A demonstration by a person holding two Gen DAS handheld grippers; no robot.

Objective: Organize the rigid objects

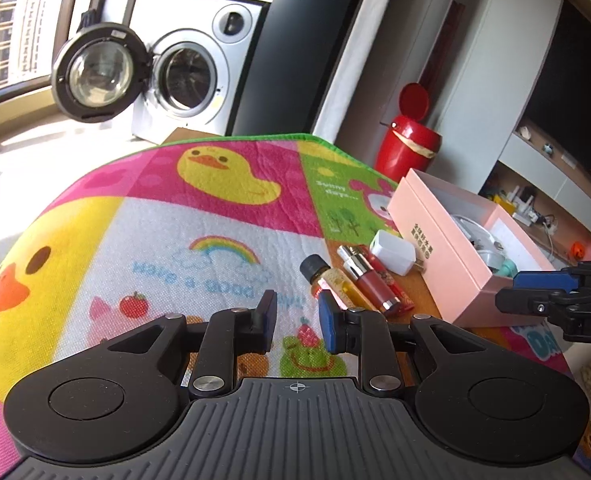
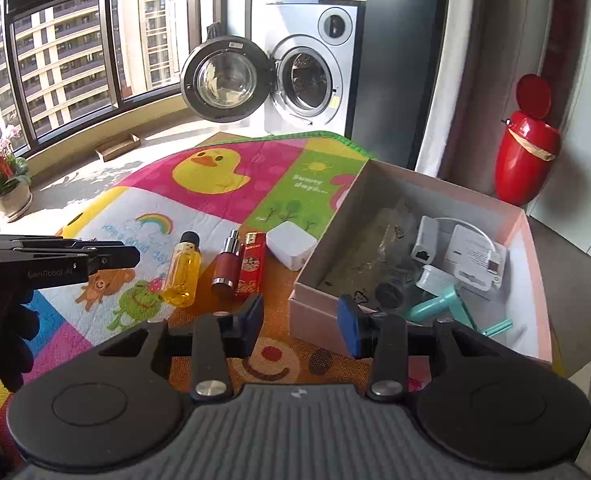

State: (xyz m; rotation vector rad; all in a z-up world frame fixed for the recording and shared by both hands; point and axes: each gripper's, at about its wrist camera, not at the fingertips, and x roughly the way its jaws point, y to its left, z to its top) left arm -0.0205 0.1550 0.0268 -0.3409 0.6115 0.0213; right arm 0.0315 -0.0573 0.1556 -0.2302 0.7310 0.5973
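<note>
A yellow oil bottle (image 2: 182, 272) with a black cap, a dark red lipstick tube (image 2: 226, 267), a red lighter (image 2: 250, 268) and a white charger cube (image 2: 290, 249) lie in a row on the cartoon mat (image 2: 215, 184), left of an open pink box (image 2: 375, 216). The box holds white adapters (image 2: 473, 258) and a teal tool (image 2: 441, 306). My right gripper (image 2: 301, 326) is open and empty, above the box's near left corner. My left gripper (image 1: 295, 318) is open and empty, just short of the bottle (image 1: 331, 280); the lipstick (image 1: 369, 280), charger (image 1: 391, 256) and box (image 1: 447, 248) show beyond it.
A red lidded bin (image 2: 529, 152) stands behind the box by the wall. A washing machine (image 2: 311, 76) with its door open is beyond the mat's far edge. A potted plant (image 2: 5, 184) sits by the window at left.
</note>
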